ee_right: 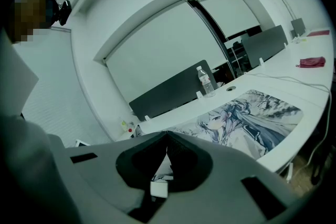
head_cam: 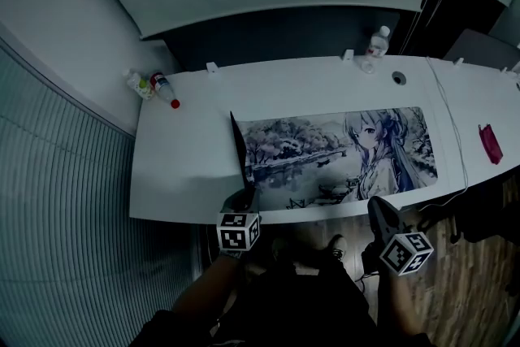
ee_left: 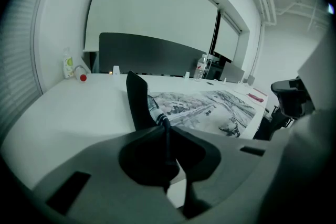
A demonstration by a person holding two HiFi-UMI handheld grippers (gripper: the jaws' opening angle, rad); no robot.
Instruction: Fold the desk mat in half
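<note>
The desk mat (head_cam: 341, 154), printed with a pale long-haired figure and a wintry landscape, lies lengthwise along the near edge of the white desk (head_cam: 183, 166). Most of it lies flat on the desk, with its right end close to a thin cable (head_cam: 452, 126) that runs from far to near across the top. The mat's left end is raised off the surface and stands up as a dark flap (head_cam: 239, 146), showing its black underside. The left gripper (ee_left: 165, 126) is at the mat's near left corner with its jaws pinched almost together on the thin edge, which runs up between the pads into the lifted flap. The right gripper (ee_right: 166, 132) is further right, just off the desk's near edge below the printed figure. Its jaws are pressed fully together with nothing between them, and the mat shows only beyond their tips. At the far left corner of the desk two small bottles (head_cam: 153, 85) lie close together, one with a red cap. A clear water bottle (head_cam: 374, 49) stands upright near the far edge, with a round cable hole (head_cam: 398, 78) just to its right. A pink pouch (head_cam: 490, 144) rests on the desk to the right, well apart from the mat.
</note>
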